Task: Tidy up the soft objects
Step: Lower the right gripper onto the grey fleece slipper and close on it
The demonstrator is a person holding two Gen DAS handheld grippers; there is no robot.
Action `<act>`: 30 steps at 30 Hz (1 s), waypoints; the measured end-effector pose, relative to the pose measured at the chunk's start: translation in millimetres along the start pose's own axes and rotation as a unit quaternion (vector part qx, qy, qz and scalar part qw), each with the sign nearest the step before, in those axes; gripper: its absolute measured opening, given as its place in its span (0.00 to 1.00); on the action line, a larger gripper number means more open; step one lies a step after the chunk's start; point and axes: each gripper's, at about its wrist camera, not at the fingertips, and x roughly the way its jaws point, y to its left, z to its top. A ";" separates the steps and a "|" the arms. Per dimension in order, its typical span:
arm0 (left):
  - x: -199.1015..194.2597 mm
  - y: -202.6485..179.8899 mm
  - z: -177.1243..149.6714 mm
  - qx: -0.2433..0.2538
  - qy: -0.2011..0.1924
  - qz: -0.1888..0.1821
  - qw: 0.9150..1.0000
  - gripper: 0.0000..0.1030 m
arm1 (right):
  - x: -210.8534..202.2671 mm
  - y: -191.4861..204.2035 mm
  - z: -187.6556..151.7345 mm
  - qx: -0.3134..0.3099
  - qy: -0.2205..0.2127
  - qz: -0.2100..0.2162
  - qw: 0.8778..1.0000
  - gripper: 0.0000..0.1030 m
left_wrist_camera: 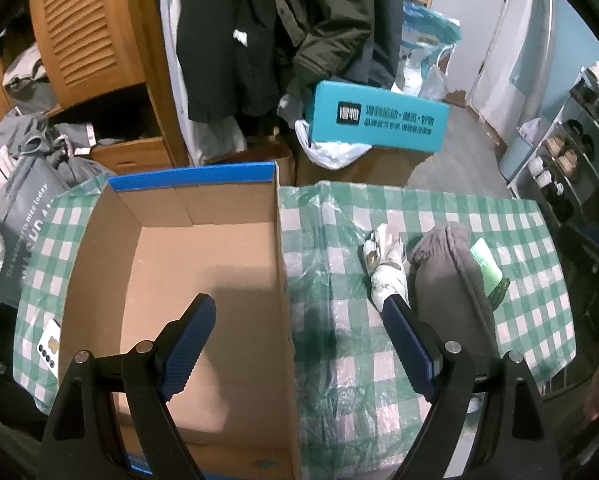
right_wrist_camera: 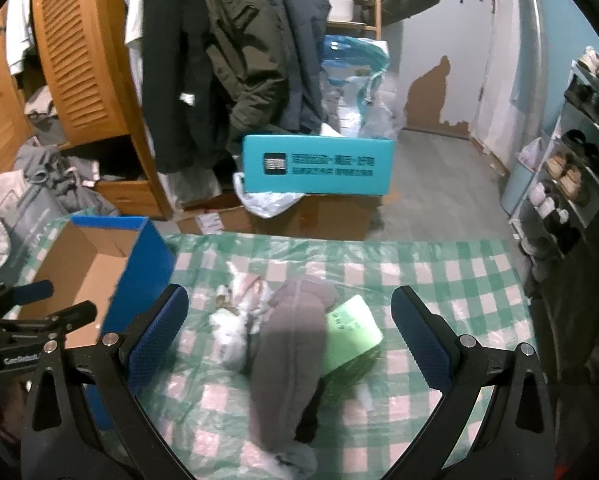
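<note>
The left claw [left_wrist_camera: 299,332] is held spread wide and empty above the open cardboard box [left_wrist_camera: 187,264], whose right wall is seen between its fingers. The right claw [right_wrist_camera: 289,320] is likewise spread, gripping nothing. Just ahead of it, between its fingers, a grey cloth [right_wrist_camera: 291,344], a white bundle [right_wrist_camera: 235,332] and a green packet [right_wrist_camera: 351,332] are piled touching on the checked table [right_wrist_camera: 459,280]. Farther off, a teal box [right_wrist_camera: 319,164] is seen.
</note>
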 end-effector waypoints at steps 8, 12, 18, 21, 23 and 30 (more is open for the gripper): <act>24.5 -10.1 -2.5 0.003 0.029 0.002 1.000 0.84 | 16.5 -20.4 -3.7 0.026 0.032 -0.009 0.999 0.98; 34.8 -21.1 -3.2 0.018 0.039 0.001 0.999 0.84 | 26.5 -22.1 -9.2 0.021 0.050 -0.012 0.998 0.98; 58.0 -37.7 -6.9 0.042 0.067 0.004 0.997 0.84 | 46.5 -22.4 -19.1 0.011 0.083 -0.014 0.996 0.98; 66.3 -44.8 -8.1 0.060 0.058 0.032 0.996 0.84 | 58.5 -23.3 -25.0 0.013 0.103 -0.010 0.995 0.96; 70.1 -47.3 -7.4 0.066 0.054 0.045 0.995 0.84 | 67.3 -24.8 -29.2 0.018 0.119 -0.007 0.993 0.93; 69.8 -50.3 -4.4 0.054 0.048 0.045 0.996 0.84 | 85.3 -32.9 -36.4 0.030 0.143 -0.020 0.989 0.93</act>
